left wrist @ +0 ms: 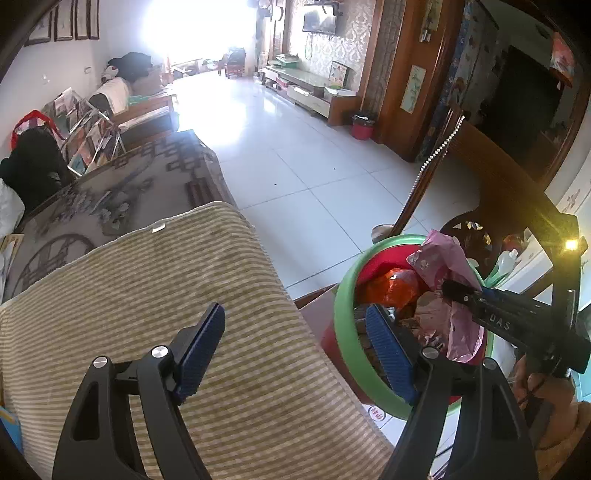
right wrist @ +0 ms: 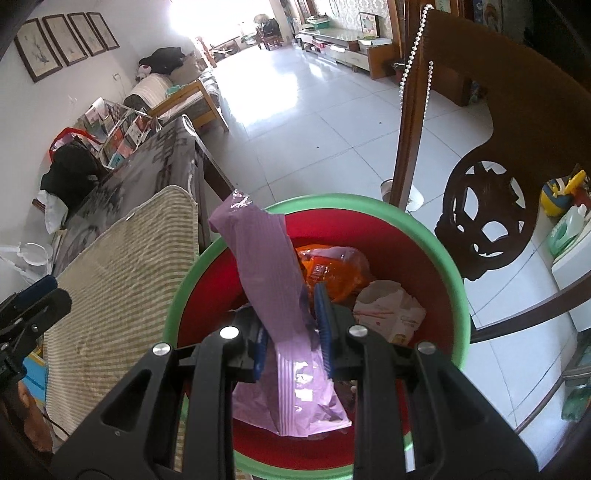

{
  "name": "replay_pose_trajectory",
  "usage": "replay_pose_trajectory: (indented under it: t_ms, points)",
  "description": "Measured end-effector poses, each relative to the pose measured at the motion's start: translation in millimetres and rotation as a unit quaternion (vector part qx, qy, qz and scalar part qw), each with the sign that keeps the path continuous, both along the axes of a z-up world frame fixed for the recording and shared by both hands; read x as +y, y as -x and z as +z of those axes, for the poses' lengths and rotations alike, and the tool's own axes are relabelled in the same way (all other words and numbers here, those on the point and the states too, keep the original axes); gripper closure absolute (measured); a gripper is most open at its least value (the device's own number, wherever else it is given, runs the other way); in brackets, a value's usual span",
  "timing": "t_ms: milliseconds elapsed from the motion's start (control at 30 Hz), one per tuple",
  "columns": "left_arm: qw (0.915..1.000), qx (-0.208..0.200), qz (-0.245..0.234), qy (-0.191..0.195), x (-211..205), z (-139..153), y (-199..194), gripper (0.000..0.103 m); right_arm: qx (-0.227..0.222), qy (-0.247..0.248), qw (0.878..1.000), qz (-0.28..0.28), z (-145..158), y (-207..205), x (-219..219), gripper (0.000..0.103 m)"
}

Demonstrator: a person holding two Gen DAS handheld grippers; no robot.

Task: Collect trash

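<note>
Bin rim hems pink wrapper; tiled floor beyond lies open.

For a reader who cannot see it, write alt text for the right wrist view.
The right gripper pinches a pink plastic wrapper above a red bin with a green rim, which holds an orange wrapper and crumpled paper. A striped cloth lies left.

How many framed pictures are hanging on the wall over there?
4, in a row on the white wall at upper left: first, second, third, fourth. Others may hang out of view.
</note>
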State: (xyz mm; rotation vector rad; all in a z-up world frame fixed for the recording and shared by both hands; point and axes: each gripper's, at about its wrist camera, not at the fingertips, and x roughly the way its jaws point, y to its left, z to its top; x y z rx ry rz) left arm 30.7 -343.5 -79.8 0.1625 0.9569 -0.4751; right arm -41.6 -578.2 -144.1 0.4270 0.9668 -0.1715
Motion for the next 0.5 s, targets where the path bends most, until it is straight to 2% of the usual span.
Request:
replay_pose_trajectory:
  t_ms: [133,200,267,333,400,467,500]
  points:
    - [1.0000,-0.001,0.002,-0.002,9,0,-2,0.028,0.006,0.005,1.000,-0.006,-3,-5,2,0.079]
    - [1.0000,-0.001,0.004,-0.003,14,-1,-4,0.028,0.010,0.008,1.000,-0.013,-5,-7,4,0.072]
    - [1.0000,-0.001,0.009,-0.002,21,-2,-7,0.028,0.014,0.013,1.000,-0.017,-6,-9,6,0.056]
    - [0.9999,-0.001,0.014,-0.003,28,-3,-9,0.026,0.020,0.020,0.999,-0.024,-7,-10,9,0.046]
    - [0.9999,0.003,0.017,-0.004,35,-6,-12,0.026,0.022,0.021,0.999,-0.028,-8,-11,12,0.042]
    - [0.9998,0.004,0.017,-0.005,39,-7,-14,0.026,0.027,0.022,0.999,-0.035,-10,-11,14,0.030]
    - [0.9998,0.005,0.017,-0.005,42,-8,-15,0.026,0.027,0.022,0.999,-0.037,-11,-11,15,0.029]
